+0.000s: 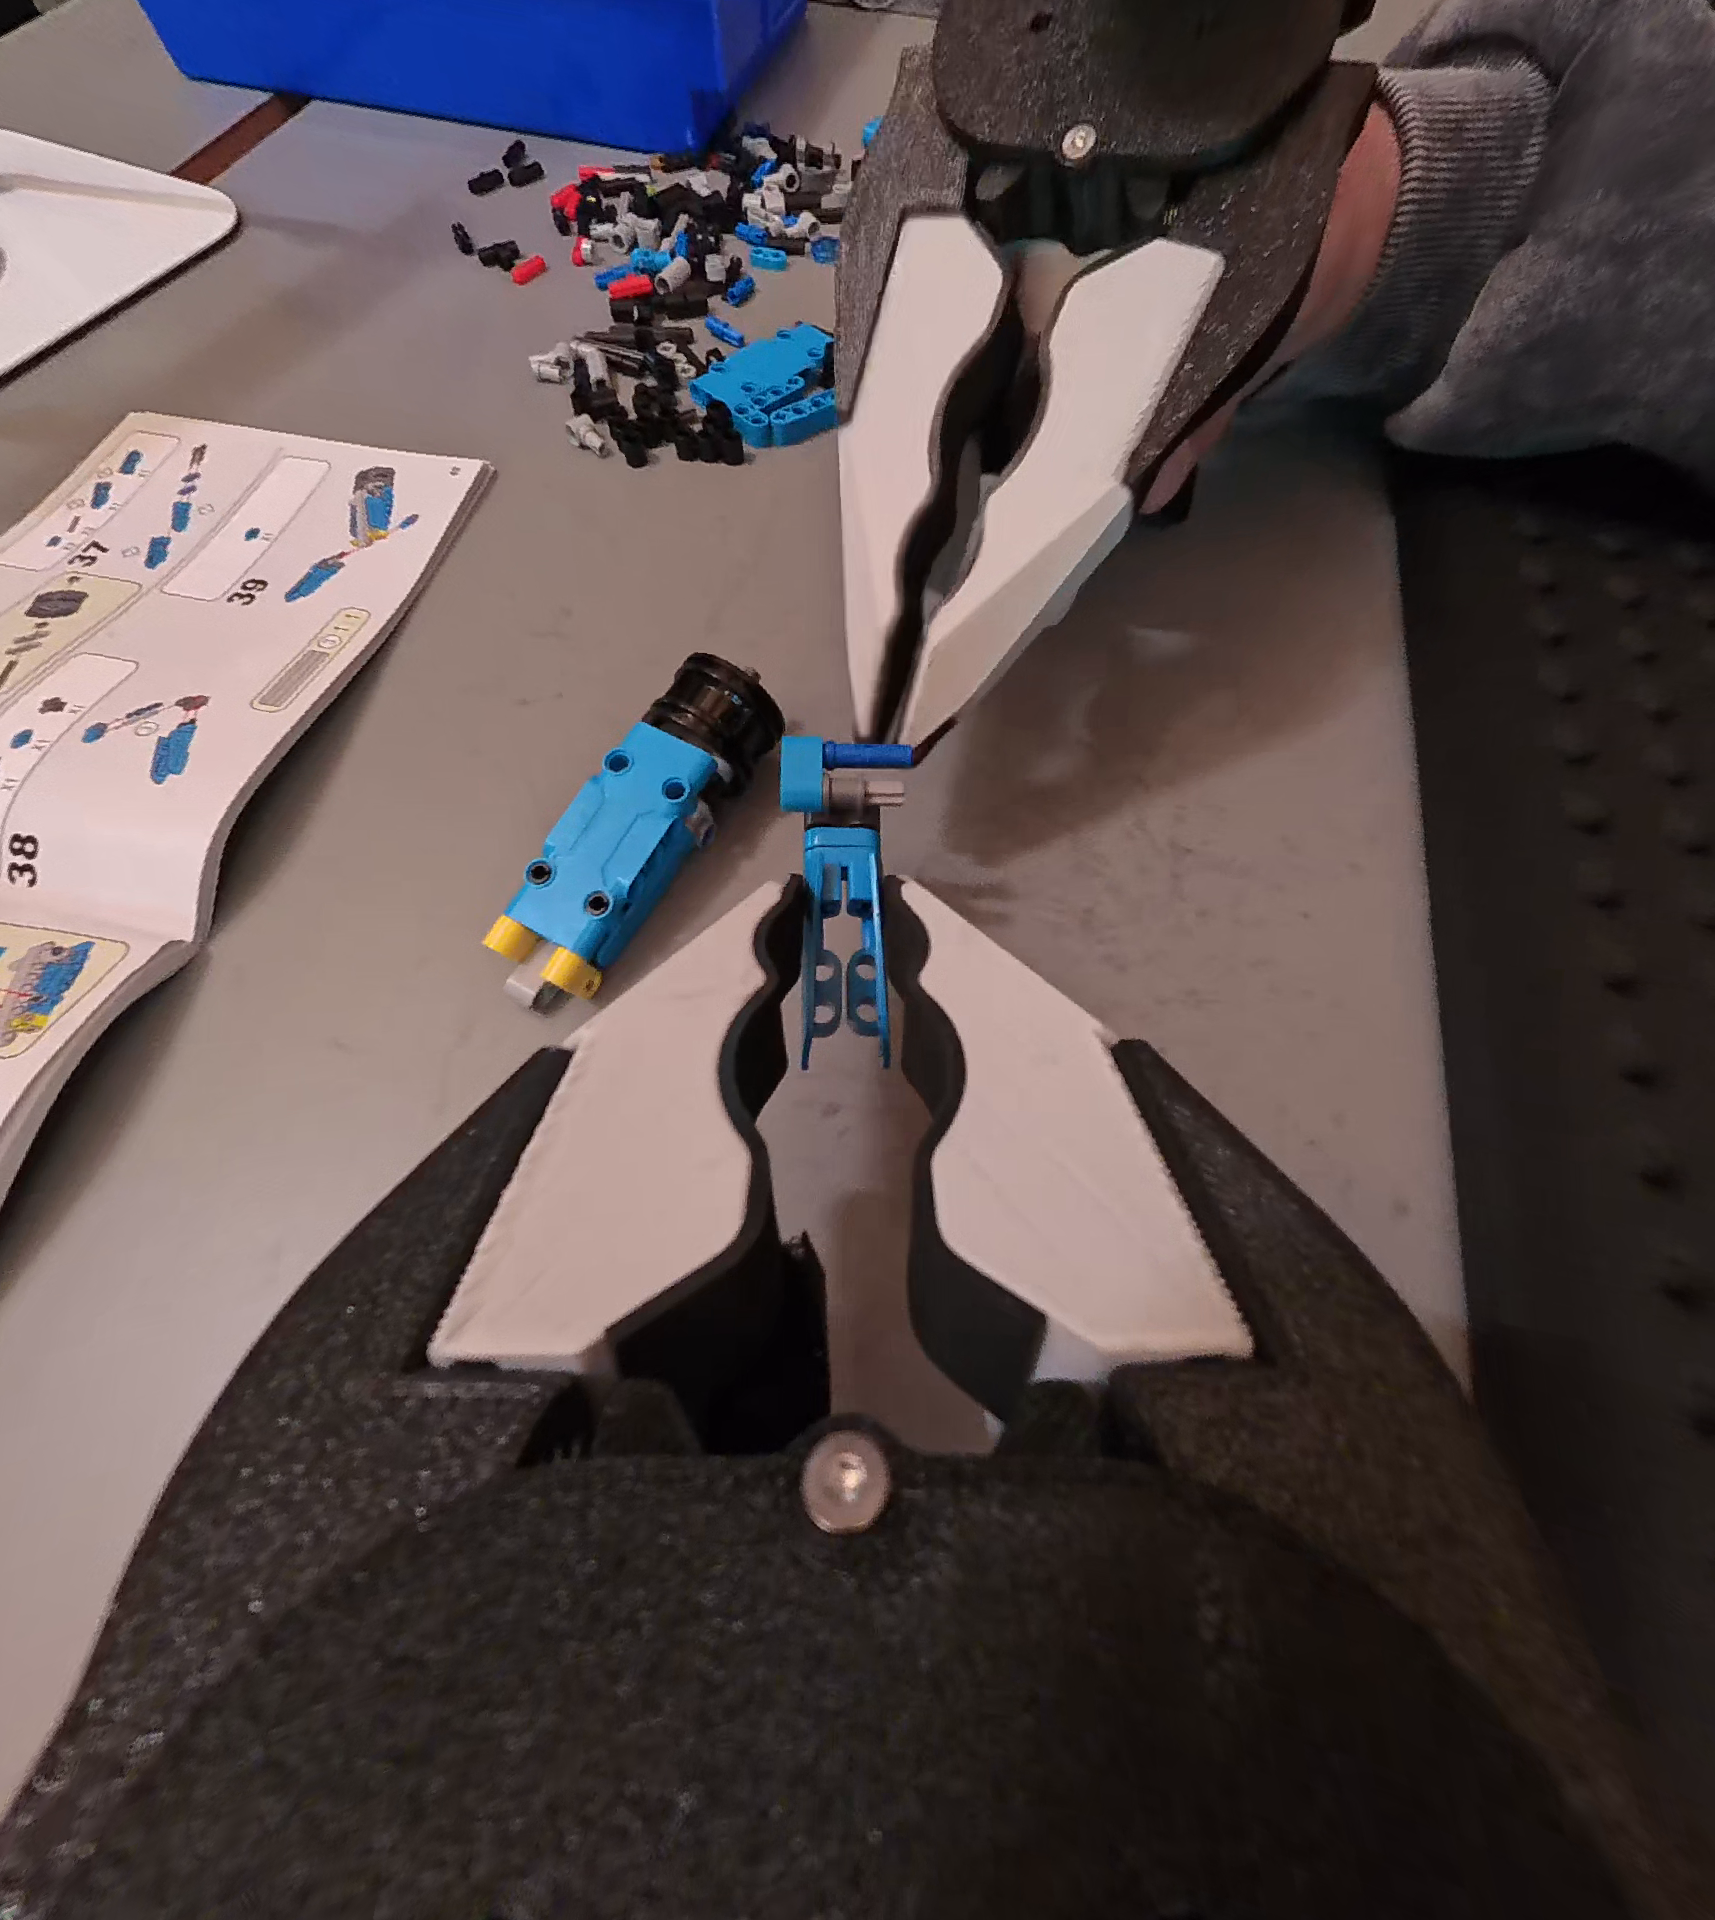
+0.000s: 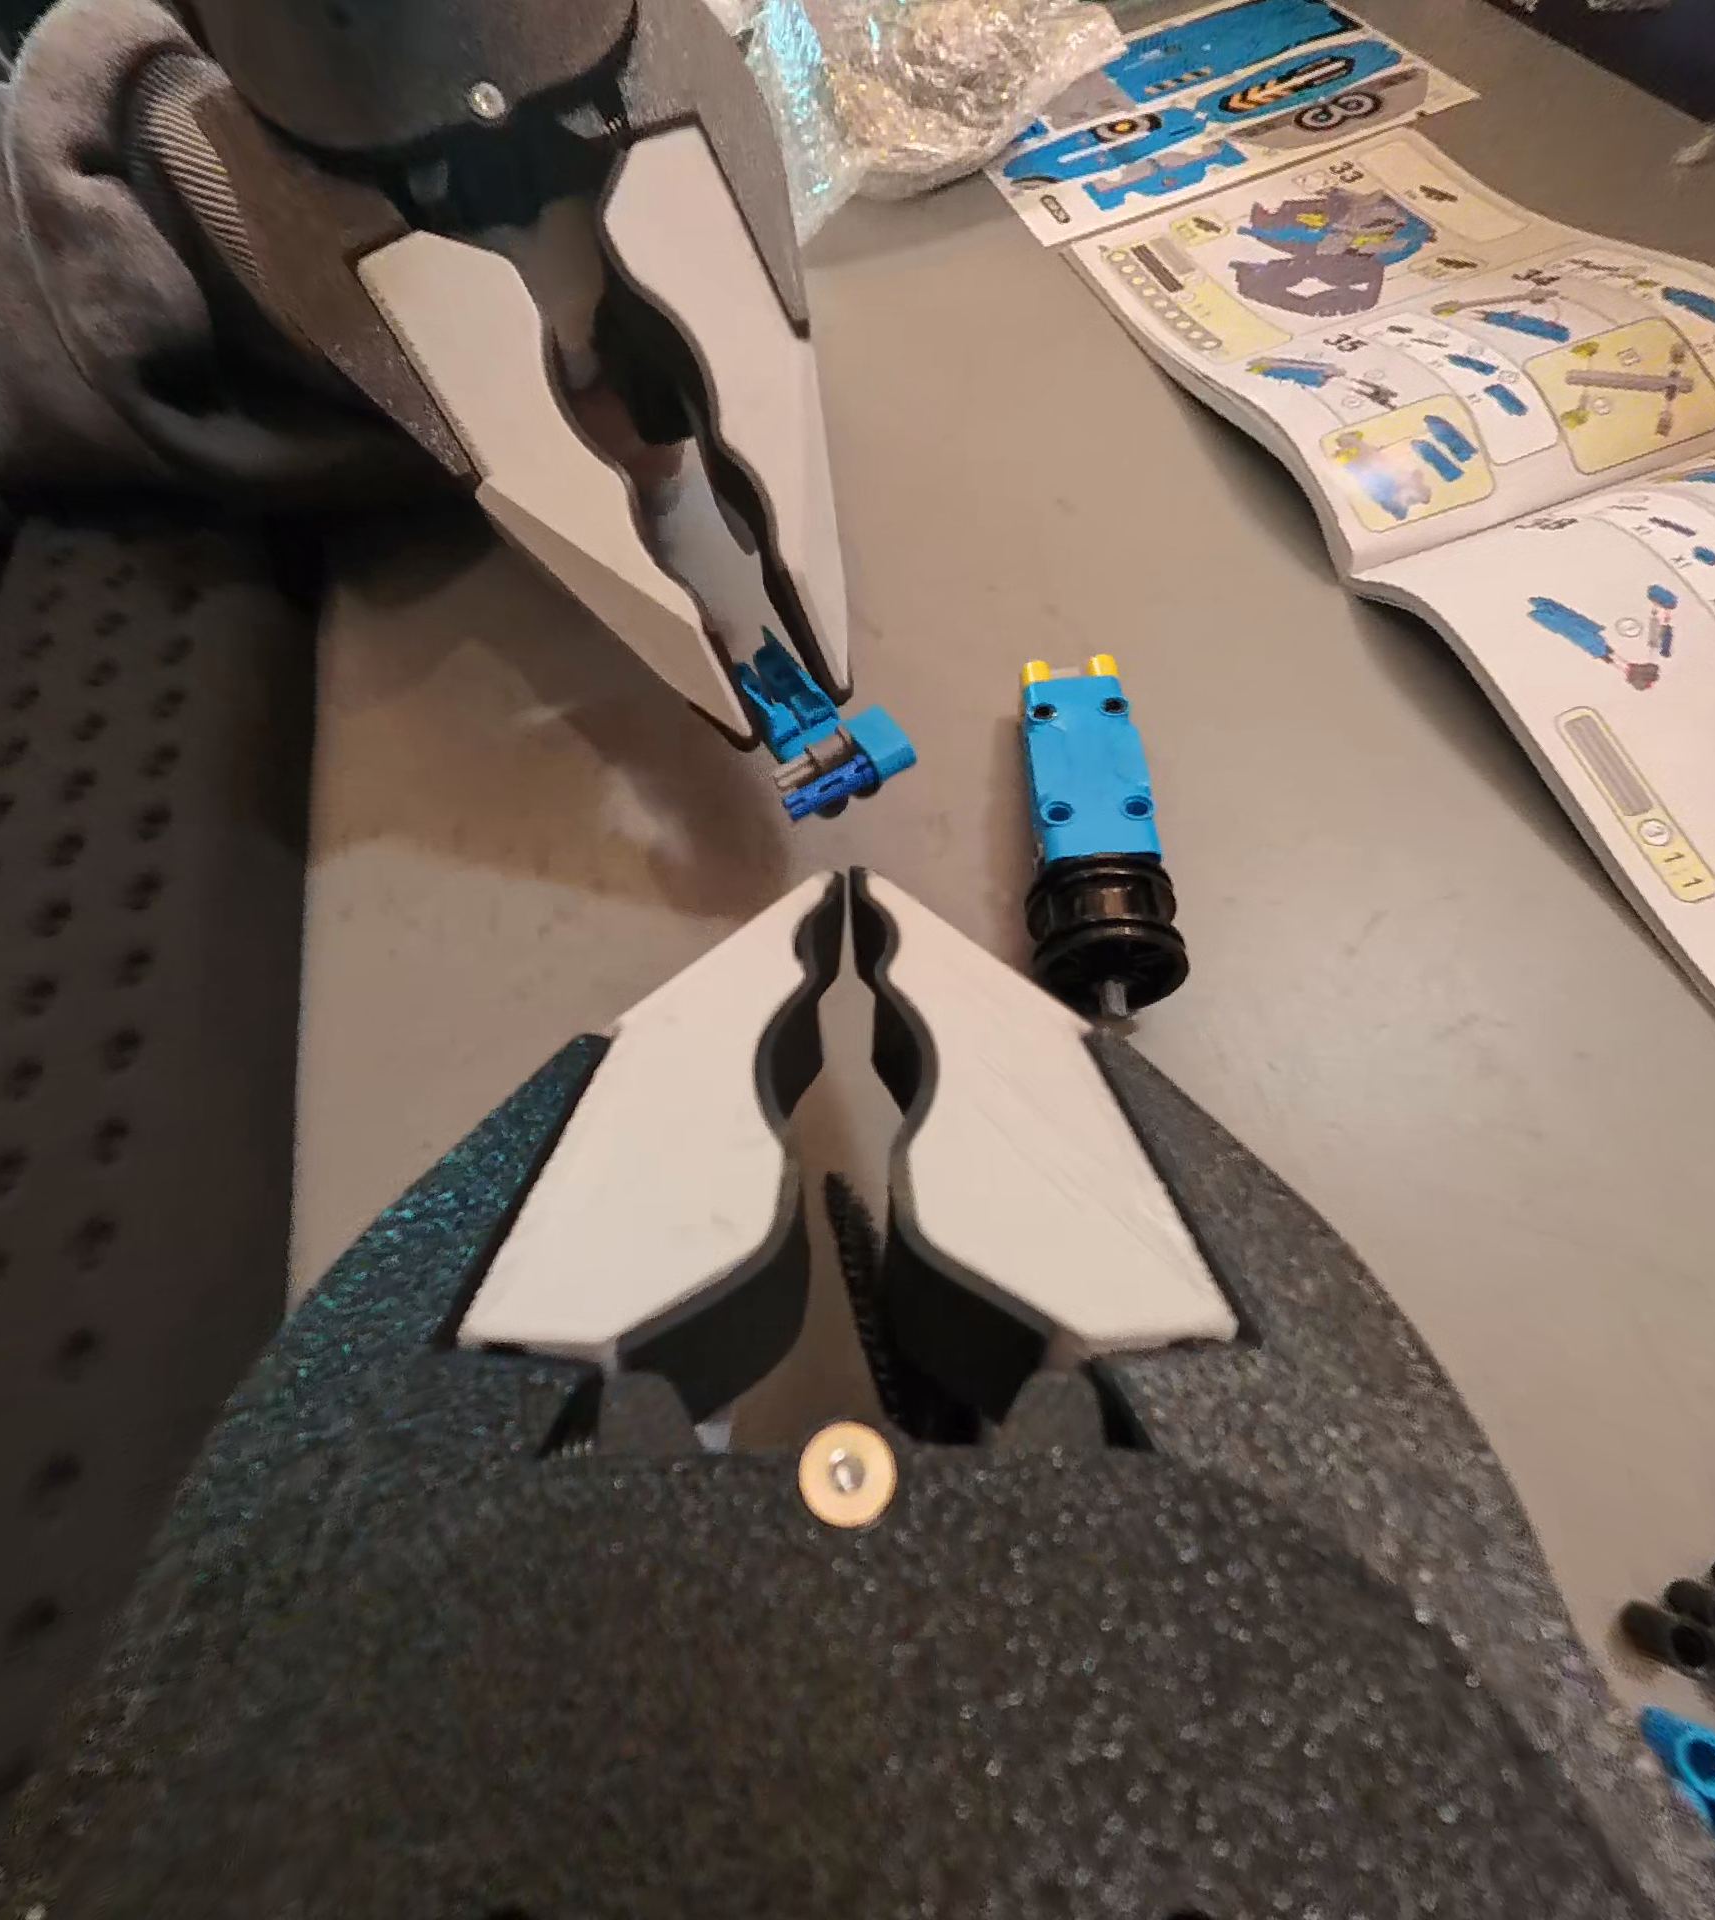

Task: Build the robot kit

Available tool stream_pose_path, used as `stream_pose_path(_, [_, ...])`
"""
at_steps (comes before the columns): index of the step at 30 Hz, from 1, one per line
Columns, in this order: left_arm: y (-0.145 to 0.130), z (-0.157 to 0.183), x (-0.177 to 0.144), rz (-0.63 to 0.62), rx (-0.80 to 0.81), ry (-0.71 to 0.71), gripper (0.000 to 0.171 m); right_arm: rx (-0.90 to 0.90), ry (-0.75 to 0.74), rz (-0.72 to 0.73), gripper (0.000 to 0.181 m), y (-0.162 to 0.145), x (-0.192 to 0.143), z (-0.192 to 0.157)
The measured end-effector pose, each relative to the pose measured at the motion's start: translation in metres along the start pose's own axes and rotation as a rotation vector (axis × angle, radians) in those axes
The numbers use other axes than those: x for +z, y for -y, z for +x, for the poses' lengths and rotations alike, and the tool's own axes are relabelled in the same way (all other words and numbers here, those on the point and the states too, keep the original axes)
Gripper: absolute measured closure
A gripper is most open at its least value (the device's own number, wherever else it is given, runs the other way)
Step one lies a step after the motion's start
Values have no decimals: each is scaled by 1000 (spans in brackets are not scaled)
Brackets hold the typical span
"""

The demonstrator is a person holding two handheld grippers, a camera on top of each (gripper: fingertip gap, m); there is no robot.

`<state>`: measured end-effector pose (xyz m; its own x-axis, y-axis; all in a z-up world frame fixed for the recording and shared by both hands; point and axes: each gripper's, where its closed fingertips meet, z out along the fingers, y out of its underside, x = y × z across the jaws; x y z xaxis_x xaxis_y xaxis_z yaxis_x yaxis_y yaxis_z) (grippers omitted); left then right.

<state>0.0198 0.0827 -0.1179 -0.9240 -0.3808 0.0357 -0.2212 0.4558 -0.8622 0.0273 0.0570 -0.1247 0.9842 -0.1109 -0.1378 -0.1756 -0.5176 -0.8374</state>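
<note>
My left gripper (image 1: 840, 883) is shut on a small light-blue brick assembly (image 1: 845, 935) and holds it above the grey table (image 1: 1196, 935). A dark blue pin (image 1: 868, 755) and a grey pin (image 1: 874, 795) stick out sideways from the assembly's far end. In the right wrist view the left gripper (image 2: 791, 717) shows with the assembly (image 2: 832, 758) in its tips. My right gripper (image 2: 848, 878) is shut with nothing between its pads. In the left wrist view its tips (image 1: 889, 740) are close to the free end of the dark blue pin.
A light-blue block with a black wheel and yellow pins (image 1: 624, 842) lies on the table just left of the assembly. An open instruction booklet (image 1: 157, 675) lies at the left. A pile of small parts (image 1: 676, 281) and a blue bin (image 1: 479, 52) are farther back. A dark perforated mat (image 1: 1611, 935) borders the right. My two grippers' fingertips are within a few centimetres of each other.
</note>
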Motion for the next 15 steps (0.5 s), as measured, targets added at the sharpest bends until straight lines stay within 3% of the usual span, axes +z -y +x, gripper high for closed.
stream_pose_path(3, [1, 3, 0, 8, -11, -19, 157, -42, 16, 52, 140, 10, -4, -6])
stream_pose_path(6, [8, 17, -1, 40, 2, -86, 157, -104, 34, 77, 127, 15, -3, -16])
stream_pose_path(11, [21, 46, -9, 106, -11, -243, 157, -184, 153, 126, 154, 20, -9, -44])
stream_pose_path(15, [31, 43, -15, 164, -58, -259, 157, -167, 157, 142, 155, 24, -12, -43])
